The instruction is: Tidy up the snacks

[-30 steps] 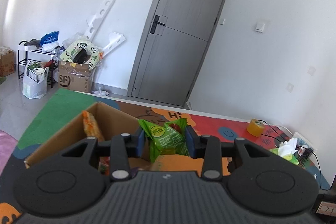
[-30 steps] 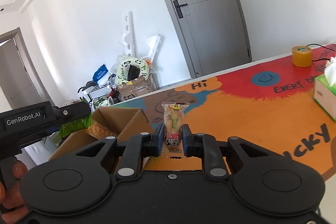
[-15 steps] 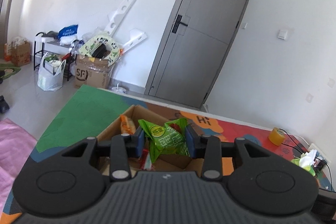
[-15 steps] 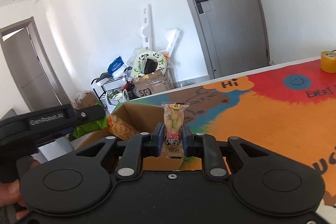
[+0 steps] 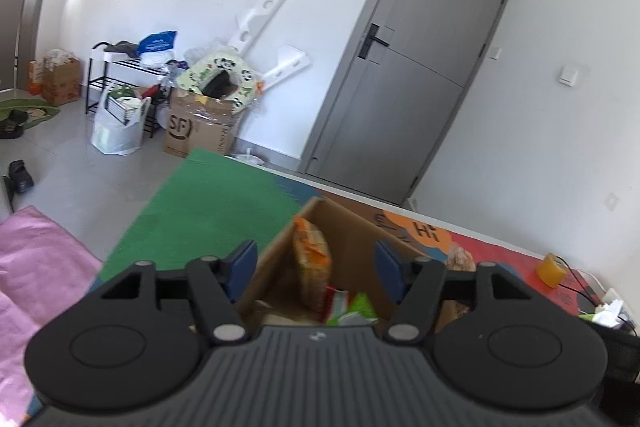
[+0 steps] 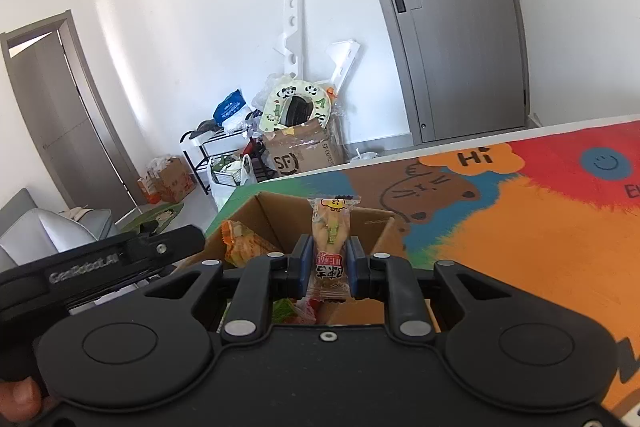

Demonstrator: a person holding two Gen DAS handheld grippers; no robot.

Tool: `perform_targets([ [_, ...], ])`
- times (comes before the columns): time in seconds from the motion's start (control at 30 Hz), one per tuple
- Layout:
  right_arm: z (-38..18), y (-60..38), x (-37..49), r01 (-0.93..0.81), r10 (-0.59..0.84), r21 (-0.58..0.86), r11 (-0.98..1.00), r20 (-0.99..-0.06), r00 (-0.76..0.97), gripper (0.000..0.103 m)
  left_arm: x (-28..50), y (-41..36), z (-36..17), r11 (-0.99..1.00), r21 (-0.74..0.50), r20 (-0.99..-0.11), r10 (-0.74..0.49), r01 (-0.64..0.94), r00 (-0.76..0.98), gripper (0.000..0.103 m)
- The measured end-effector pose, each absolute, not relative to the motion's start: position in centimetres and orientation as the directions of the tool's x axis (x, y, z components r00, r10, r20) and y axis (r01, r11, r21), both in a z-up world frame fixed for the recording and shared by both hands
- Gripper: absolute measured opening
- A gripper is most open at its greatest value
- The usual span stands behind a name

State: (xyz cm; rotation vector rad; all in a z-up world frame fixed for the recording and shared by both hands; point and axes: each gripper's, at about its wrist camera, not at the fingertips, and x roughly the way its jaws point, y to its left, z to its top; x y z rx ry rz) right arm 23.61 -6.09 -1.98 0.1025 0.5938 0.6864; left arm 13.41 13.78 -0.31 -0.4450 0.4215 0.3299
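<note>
An open cardboard box (image 5: 352,227) stands on the colourful table mat (image 6: 520,227); it also shows in the right wrist view (image 6: 280,215). My left gripper (image 5: 316,271) is open and empty above the box. A green snack bag (image 5: 356,309) lies inside the box below it, beside an orange snack bag (image 5: 310,251). My right gripper (image 6: 328,267) is shut on a yellow snack packet (image 6: 330,227), held upright above the box. The orange bag (image 6: 244,247) leans against the box's left wall. The left gripper's body (image 6: 100,263) is at the left of the right wrist view.
A roll of yellow tape (image 5: 552,269) and a tissue box (image 5: 608,315) sit at the table's far right. Beyond the table are a grey door (image 6: 460,27), an SF carton (image 6: 300,151), a black rack (image 5: 120,75) and bags on the floor.
My left gripper has opened and the green snack bag has dropped into the box. My right gripper has moved over the box with the yellow packet still held.
</note>
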Motion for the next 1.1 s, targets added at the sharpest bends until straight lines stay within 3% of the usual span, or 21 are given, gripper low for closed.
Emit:
perform_targets([
  [0.13, -2.0, -5.4, 23.8, -0.559, 0.618, 0.282, 0.780, -0.485, 0.618, 0.039, 13.0, 14.5, -0.3, 0.842, -0.348, -0.467, 0.225, -0.412, 0.855, 0.069],
  [0.63, -1.7, -10.4, 21.7, -0.478, 0.571, 0.312, 0.821, -0.491, 0.658, 0.055, 12.5, 11.0, 0.2, 0.881, -0.299, -0.477, 0.194, -0.366, 0.857, 0.091],
  [0.93, -1.7, -13.4, 21.0, -0.461, 0.569, 0.334, 0.822, -0.496, 0.655, 0.061, 12.6, 8.6, -0.1, 0.898, -0.256, -0.530, 0.179, -0.358, 0.829, 0.092],
  [1.1, -1.7, -15.0, 20.4, -0.467, 0.576, 0.337, 0.818, -0.496, 0.650, 0.070, 12.2, 6.9, 0.2, 0.909, -0.234, -0.543, 0.173, -0.346, 0.822, 0.093],
])
